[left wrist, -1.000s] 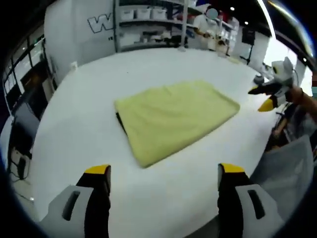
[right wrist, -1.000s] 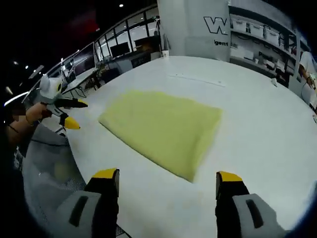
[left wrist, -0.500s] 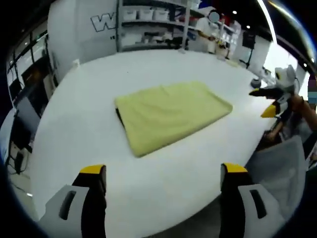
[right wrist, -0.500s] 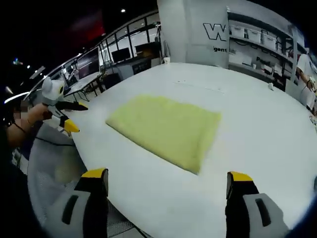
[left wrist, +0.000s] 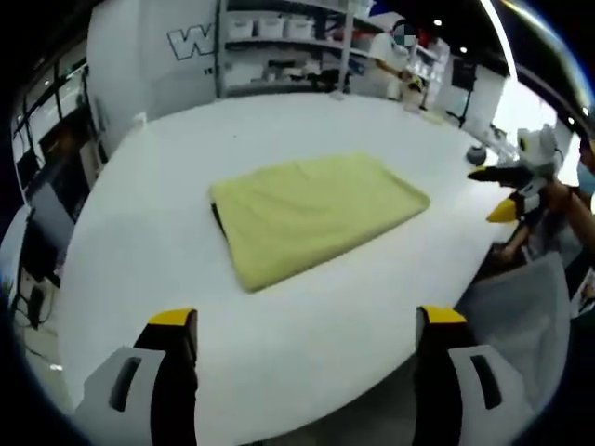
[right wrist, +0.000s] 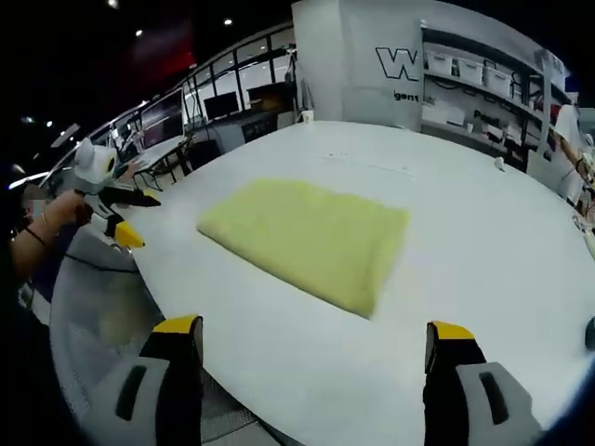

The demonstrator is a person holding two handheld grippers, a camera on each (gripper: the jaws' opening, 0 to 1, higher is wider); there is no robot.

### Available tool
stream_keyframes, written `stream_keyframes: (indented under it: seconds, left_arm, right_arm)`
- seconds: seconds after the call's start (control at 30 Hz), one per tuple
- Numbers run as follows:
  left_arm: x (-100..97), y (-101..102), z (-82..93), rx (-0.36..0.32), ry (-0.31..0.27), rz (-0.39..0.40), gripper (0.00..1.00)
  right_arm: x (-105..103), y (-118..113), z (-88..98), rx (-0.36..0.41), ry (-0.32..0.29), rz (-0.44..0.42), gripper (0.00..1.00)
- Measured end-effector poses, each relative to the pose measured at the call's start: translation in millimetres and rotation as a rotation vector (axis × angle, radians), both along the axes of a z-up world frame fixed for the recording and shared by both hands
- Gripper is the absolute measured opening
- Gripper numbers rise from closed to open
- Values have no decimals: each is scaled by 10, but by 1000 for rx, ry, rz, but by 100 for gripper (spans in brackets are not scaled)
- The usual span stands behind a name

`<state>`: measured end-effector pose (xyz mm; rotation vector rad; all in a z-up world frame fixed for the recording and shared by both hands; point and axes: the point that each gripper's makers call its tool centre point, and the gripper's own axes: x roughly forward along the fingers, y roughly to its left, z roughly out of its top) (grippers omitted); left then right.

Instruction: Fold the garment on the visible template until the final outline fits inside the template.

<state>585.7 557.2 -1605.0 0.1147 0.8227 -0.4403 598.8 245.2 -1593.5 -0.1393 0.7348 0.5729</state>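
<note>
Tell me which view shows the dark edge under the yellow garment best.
The left gripper view: a thin dark strip shows along one short side of the folded yellow garment. In the right gripper view the garment lies flat on the white table, without any dark edge visible.

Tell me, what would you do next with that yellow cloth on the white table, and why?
Probably nothing more than keeping both grippers back. The yellow garment already lies folded in a neat rectangle on the white table, with a dark edge, perhaps the template, peeking out at one side. The left gripper and right gripper are open, clear of it.
</note>
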Motion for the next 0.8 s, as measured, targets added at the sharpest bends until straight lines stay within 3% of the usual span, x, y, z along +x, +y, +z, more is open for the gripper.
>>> stream_keyframes:
  seconds: [0.3, 0.4, 0.6, 0.8]
  left_arm:
    - [-14, 80, -86, 15, 29, 11, 96]
    - [-8, 124, -56, 13, 29, 21, 96]
    - [57, 211, 13, 11, 18, 45, 96]
    - [45, 203, -1, 15, 27, 39, 96]
  right_arm:
    - [47, 42, 81, 9, -27, 10, 98]
    - [103, 58, 87, 0, -47, 16, 97]
    - [155, 100, 14, 11, -31, 20, 96]
    - [153, 94, 75, 9, -48, 20, 97]
